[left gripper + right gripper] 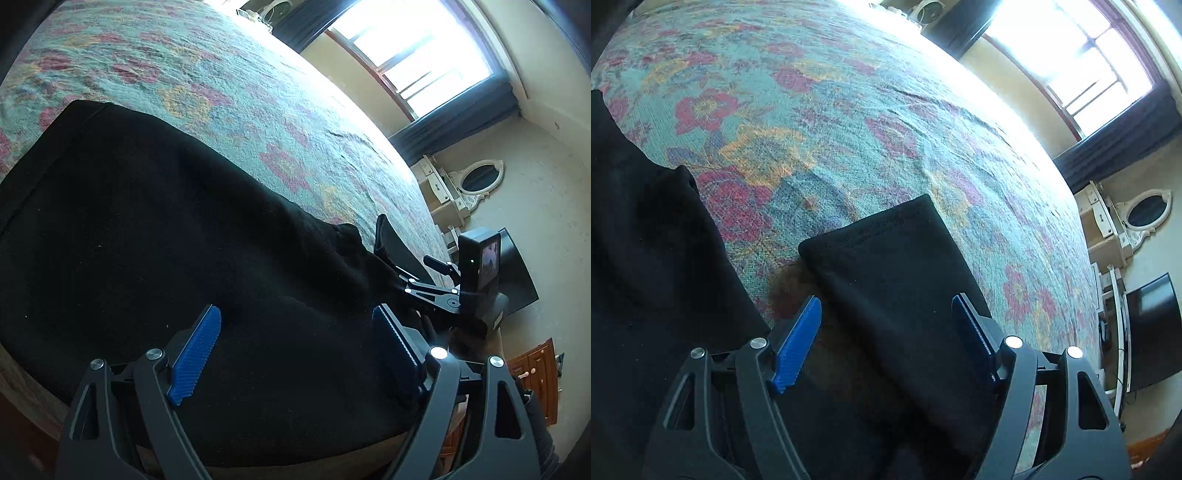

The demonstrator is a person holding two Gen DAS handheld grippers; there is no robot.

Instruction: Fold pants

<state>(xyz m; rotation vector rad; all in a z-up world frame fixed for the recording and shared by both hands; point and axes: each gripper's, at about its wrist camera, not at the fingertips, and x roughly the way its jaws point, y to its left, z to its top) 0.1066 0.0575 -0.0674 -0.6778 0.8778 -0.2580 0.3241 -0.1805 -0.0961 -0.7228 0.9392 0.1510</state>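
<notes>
Right wrist: pants (886,295) leg lies hem-away lengthwise.

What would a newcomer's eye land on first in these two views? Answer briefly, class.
Black pants sprawl across a floral bedspread, filling the left view. In the right view one pant leg lies between the open blue fingers. A bright window glares at the upper right.

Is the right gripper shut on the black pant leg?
No, the right gripper is open, its blue pads apart over the pant leg.
</notes>
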